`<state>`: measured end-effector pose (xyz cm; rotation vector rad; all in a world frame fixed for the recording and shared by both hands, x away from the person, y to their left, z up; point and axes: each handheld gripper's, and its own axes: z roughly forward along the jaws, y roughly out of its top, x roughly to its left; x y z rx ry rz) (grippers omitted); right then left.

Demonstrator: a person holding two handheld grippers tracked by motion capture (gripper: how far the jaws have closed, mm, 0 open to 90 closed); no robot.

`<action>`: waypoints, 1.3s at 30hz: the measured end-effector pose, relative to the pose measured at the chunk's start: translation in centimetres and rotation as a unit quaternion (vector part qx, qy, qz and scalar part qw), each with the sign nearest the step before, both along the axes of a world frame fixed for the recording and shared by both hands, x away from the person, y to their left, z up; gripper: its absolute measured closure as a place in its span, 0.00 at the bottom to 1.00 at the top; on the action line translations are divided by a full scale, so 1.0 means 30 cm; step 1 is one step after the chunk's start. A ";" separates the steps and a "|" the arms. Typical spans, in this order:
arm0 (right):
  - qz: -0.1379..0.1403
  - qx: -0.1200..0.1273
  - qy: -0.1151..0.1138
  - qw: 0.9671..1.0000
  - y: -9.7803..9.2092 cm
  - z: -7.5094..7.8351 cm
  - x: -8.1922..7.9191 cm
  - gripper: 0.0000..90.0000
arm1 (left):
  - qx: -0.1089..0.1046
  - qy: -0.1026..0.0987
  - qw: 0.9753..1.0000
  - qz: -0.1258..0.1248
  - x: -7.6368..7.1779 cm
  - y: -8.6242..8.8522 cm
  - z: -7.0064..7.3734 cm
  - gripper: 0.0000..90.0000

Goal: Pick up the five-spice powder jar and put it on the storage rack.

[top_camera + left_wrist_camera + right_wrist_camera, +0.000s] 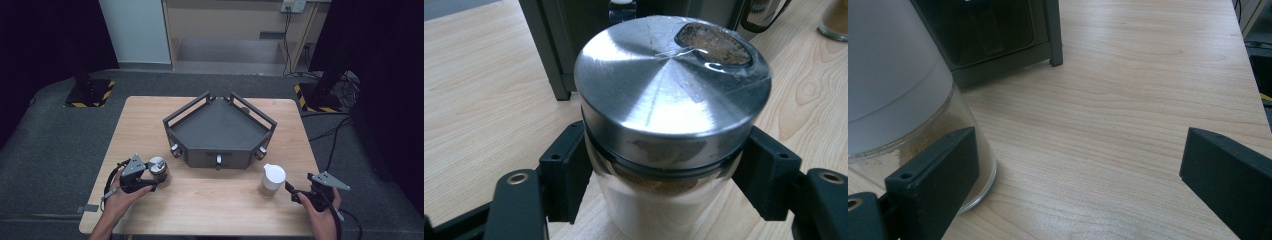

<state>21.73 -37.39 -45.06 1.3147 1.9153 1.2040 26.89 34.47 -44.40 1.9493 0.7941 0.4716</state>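
A glass jar with a brushed steel lid (158,169) (669,85) holds brown powder and stands near the table's front left. My left gripper (155,179) (666,175) is shut on it, one jaw pressed against each side of the glass below the lid. At the front right stands a clear jar with a white spouted lid (273,180) (893,90), also with brown powder inside. My right gripper (292,192) (1083,170) is open just right of it. Its left jaw is beside the jar's base and its right jaw is far off over bare wood.
A dark five-sided tray (220,159) (998,40) with raised rails and small knobs on its front sits mid-table, just behind both jars. One of its legs (549,50) stands close behind the steel-lidded jar. Bare wooden table (210,200) lies between the two grippers.
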 end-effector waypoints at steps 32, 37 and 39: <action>-0.001 -0.001 -0.002 1.000 -0.010 0.001 -0.004 0.03 | -0.007 -0.012 1.000 -0.006 -0.030 0.014 0.039 0.33; -0.001 -0.001 -0.002 1.000 -0.011 0.002 -0.005 0.03 | -0.006 -0.009 1.000 -0.005 -0.032 0.013 0.048 0.33; -0.002 0.000 -0.001 1.000 -0.011 0.002 -0.005 0.03 | -0.009 -0.009 1.000 -0.006 -0.034 0.011 0.052 0.33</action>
